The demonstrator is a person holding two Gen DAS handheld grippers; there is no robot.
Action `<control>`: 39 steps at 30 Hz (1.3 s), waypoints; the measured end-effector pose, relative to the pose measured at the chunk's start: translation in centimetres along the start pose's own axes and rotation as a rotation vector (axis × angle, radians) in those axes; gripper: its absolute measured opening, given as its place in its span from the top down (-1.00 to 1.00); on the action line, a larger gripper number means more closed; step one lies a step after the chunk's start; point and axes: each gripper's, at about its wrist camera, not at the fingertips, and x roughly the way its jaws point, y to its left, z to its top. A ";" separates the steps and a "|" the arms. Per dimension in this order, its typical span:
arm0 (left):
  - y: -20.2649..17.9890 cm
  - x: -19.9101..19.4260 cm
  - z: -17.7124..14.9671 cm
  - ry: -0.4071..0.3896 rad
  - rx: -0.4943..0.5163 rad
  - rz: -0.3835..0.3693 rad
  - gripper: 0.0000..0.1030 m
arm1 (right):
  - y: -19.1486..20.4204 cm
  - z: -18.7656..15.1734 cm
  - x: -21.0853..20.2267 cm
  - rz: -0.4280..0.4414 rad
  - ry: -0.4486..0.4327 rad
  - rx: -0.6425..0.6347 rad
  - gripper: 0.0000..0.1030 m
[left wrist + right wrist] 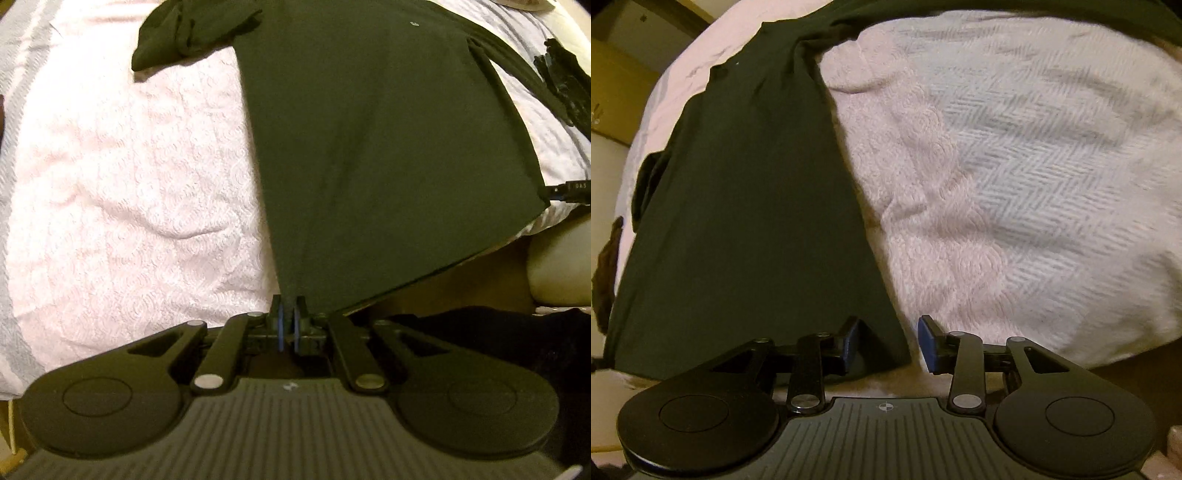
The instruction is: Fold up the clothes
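A dark green shirt (369, 147) lies flat on a pale pink and white bedspread (129, 184), with one sleeve bunched (177, 37) at its far left. My left gripper (289, 306) points down and is shut on the near corner of the shirt's hem, lifting that edge so the cloth rises to its blue pads. In the right wrist view the same shirt (757, 221) runs up the left side. My right gripper (888, 326) stands open over the shirt's near right corner; the cloth lies between the fingers (927, 343) without either pad pressing on it.
The bedspread (1015, 184) fills the right half of the right wrist view. Another dark, crumpled thing (561, 81) lies at the far right of the bed. The bed's edge and a cream surface (554, 269) show below the shirt. Wooden furniture (617, 74) stands beyond the bed.
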 end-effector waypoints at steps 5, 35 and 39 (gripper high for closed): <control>-1.8 1.6 0.3 0.018 0.038 0.023 0.95 | -1.6 0.2 0.3 0.076 -0.018 0.070 0.20; 1.0 2.6 -0.4 0.078 -0.036 0.092 0.79 | -0.1 1.4 -5.0 -0.145 0.062 -0.092 0.51; 2.5 0.7 1.4 -0.025 -0.058 0.129 0.52 | 3.7 4.0 -5.2 -0.147 0.000 -0.189 -0.08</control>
